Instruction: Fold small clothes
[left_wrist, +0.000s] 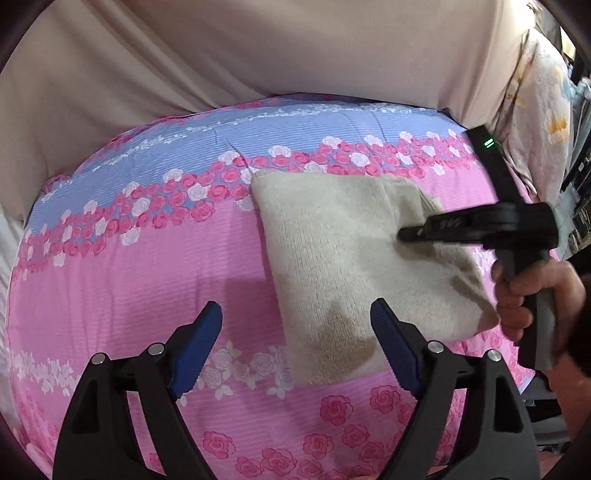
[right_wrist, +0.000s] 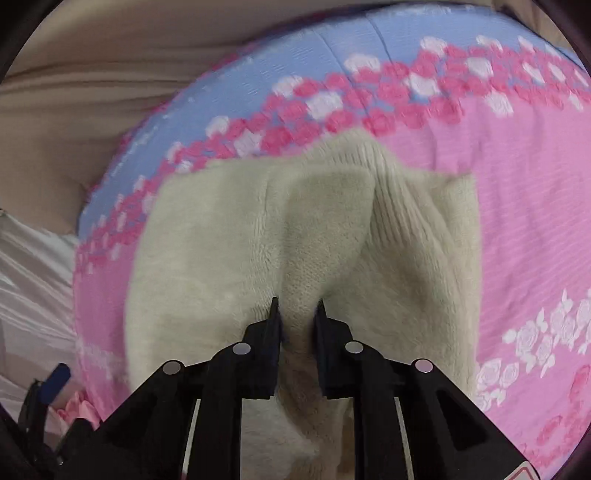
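The left gripper hangs above the bedspread with its two blue-padded fingers spread wide apart and nothing between them. Just ahead of it and a little to its right lies the cream fleece garment, spread flat on the pink part of the bedspread, its near edge reaching in between the two finger tips without touching either pad as far as can be seen. Farther ahead of this gripper a band of pink and white roses crosses the cloth, then a blue stripe, and beyond that hangs a beige curtain. To its right the right gripper reaches in sideways over the garment, its tip at a raised fold, with the person's hand wrapped round its grip. In the right wrist view the right gripper has its fingers drawn close together and pinched on a ridge of the garment, which bunches up between the pads and rises ahead of them into a ribbed fold. The rest of the garment spreads to both sides of this gripper, lying on the bedspread. Low to its left, one blue finger pad of the left gripper shows at the picture's edge.
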